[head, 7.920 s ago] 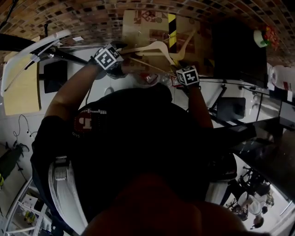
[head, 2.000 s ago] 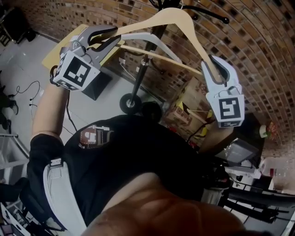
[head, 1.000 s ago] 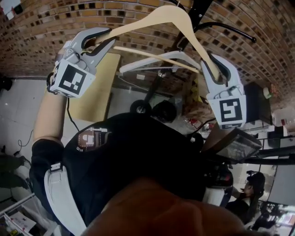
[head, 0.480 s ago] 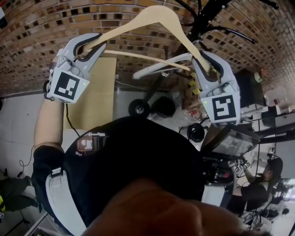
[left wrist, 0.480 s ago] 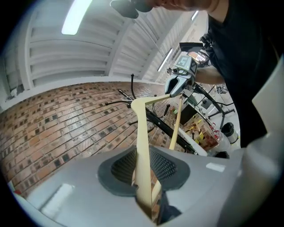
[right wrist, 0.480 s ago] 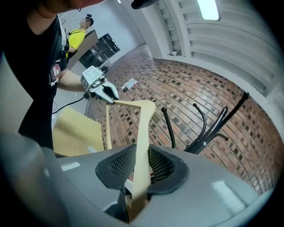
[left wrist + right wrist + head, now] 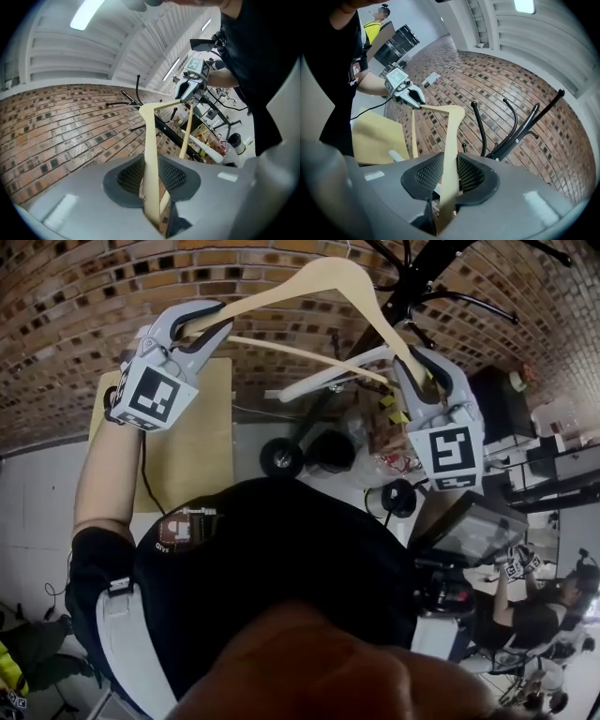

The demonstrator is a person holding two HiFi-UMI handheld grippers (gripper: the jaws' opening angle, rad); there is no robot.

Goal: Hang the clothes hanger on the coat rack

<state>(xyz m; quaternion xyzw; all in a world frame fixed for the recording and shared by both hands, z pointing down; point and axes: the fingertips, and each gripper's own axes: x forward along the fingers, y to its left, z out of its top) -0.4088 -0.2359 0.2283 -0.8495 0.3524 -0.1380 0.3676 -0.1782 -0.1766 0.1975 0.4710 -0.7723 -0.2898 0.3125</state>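
Note:
A pale wooden clothes hanger (image 7: 323, 276) is held up by both ends in front of the brick wall. My left gripper (image 7: 204, 322) is shut on its left arm (image 7: 150, 154). My right gripper (image 7: 422, 367) is shut on its right arm (image 7: 451, 150). The black coat rack (image 7: 424, 273) rises just right of the hanger's peak, with curved hooks (image 7: 480, 124) spreading from its pole. The hanger's own hook is cut off at the top edge of the head view. Each gripper view shows the other gripper, the right (image 7: 190, 86) and the left (image 7: 405, 91), at the far end.
A white bar (image 7: 328, 381) slants behind the hanger near the rack's pole. A yellow board (image 7: 192, 437) leans at the wall on the left. Black wheels (image 7: 281, 457) and a cardboard box (image 7: 389, 427) sit by the rack's foot. Dark equipment (image 7: 469, 531) stands at the right.
Both grippers have carried the hanger sideways along the brick wall and a little down, keeping their hold. The rack's pole still stands just right of the hanger's peak.

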